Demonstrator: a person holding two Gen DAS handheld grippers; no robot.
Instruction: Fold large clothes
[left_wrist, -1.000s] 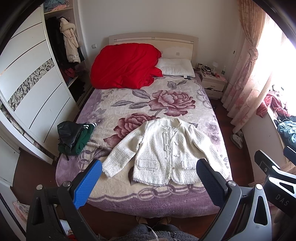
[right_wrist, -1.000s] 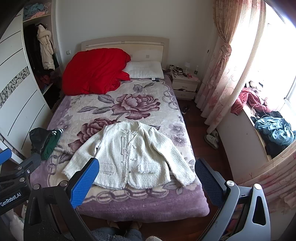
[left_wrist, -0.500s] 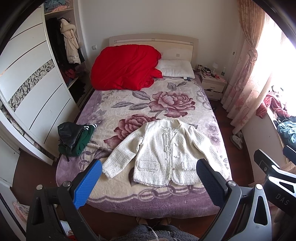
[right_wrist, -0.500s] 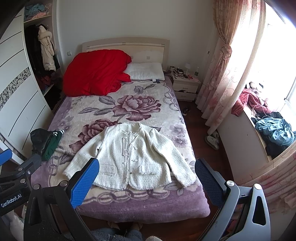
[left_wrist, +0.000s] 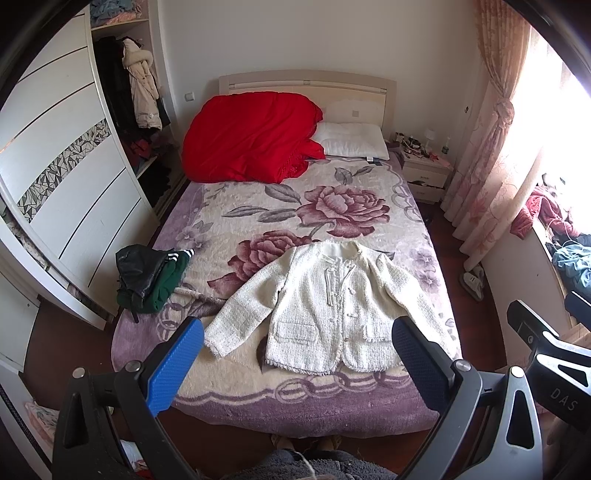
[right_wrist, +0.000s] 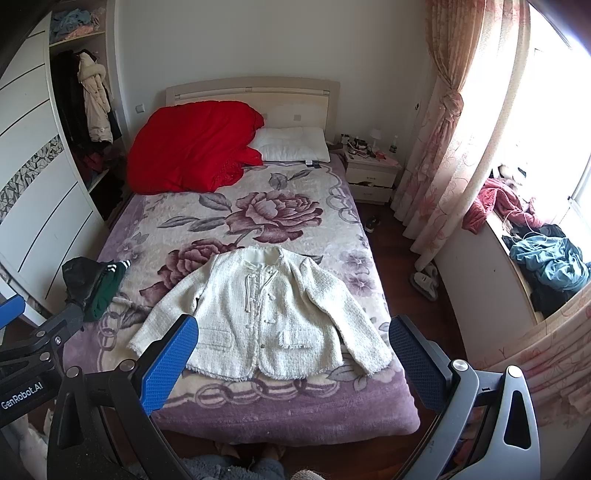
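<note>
A white tweed jacket (left_wrist: 328, 306) (right_wrist: 258, 314) lies flat and face up near the foot of the bed (left_wrist: 295, 402) (right_wrist: 280, 413), sleeves spread to both sides, front buttoned. My left gripper (left_wrist: 297, 365) is held high above the foot of the bed, open, with nothing between its fingers. My right gripper (right_wrist: 293, 363) hangs beside it at the same height, also open and empty. Both stay well clear of the jacket.
A dark green and black garment pile (left_wrist: 147, 277) sits on the bed's left edge. A red quilt (left_wrist: 251, 136) and white pillow (left_wrist: 351, 144) lie at the headboard. A wardrobe (left_wrist: 62, 192) stands left; nightstand (left_wrist: 424, 173), curtains and a clothes-laden sill (right_wrist: 546, 266) are right.
Both grippers have drifted slightly; the jacket sits a little lower in both views. Nothing on the bed has moved.
</note>
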